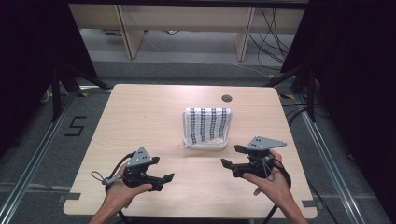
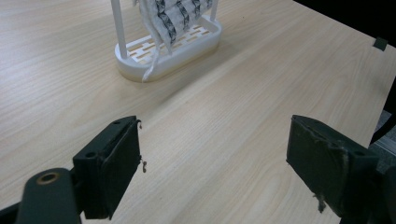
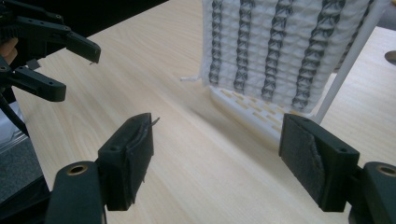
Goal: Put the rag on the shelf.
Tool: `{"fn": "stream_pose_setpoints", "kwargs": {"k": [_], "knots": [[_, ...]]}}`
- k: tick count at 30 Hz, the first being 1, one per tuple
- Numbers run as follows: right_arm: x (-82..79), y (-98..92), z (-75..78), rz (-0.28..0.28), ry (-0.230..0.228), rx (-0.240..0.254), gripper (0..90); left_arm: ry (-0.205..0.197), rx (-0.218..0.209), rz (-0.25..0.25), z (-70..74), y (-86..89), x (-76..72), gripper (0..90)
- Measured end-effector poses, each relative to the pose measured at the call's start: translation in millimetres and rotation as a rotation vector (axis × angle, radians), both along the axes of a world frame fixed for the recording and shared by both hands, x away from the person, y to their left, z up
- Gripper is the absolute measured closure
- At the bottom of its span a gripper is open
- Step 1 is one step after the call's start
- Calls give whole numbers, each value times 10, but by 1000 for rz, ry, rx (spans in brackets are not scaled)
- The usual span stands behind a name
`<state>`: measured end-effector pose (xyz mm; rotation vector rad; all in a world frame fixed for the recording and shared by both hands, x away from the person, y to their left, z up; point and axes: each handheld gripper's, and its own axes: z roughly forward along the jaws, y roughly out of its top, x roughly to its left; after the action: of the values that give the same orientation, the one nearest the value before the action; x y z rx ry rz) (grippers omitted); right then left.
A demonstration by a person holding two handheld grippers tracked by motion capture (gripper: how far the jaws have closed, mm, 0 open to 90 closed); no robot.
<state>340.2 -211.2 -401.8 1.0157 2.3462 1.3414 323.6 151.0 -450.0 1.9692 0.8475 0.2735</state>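
A white cloth (image 1: 208,125) with dark patterned stripes hangs over a small white rack (image 1: 206,145) on the light wooden table (image 1: 140,116), right of centre. My left gripper (image 1: 164,169) is held low over the front left of the table, open, with nothing between its fingers. My right gripper (image 1: 229,155) hovers front right, just short of the rack, also open and holding nothing. In the left gripper view the rack's slotted base (image 2: 140,70) and the cloth (image 2: 173,14) lie ahead of the open left gripper (image 2: 215,158). In the right gripper view the cloth (image 3: 275,46) hangs close ahead of the open right gripper (image 3: 217,154), with the left gripper (image 3: 79,72) at upper left.
A round cable hole (image 1: 227,98) sits near the table's far edge. Dark frame posts stand on both sides of the table, and cables (image 1: 271,37) trail on the floor behind. Bare tabletop lies between the two grippers.
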Motion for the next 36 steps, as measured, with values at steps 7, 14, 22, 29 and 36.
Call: {"fn": "stream_pose_setpoints", "kwargs": {"k": [7,14,22,29,36], "knots": [[-62,19,-108,-3,-6,3,281,-3,11,-20,-99,0,-61,168],[-151,44,-303,16,1,-16,280,-13,29,-16,-180,42,-158,169],[-220,30,-514,36,54,-13,268,-5,42,-20,-277,114,-262,170],[-281,-7,-673,10,61,-30,187,-13,31,-24,-323,100,-316,170],[-337,-15,-788,11,84,-16,166,8,46,-16,-378,120,-352,169]]}}
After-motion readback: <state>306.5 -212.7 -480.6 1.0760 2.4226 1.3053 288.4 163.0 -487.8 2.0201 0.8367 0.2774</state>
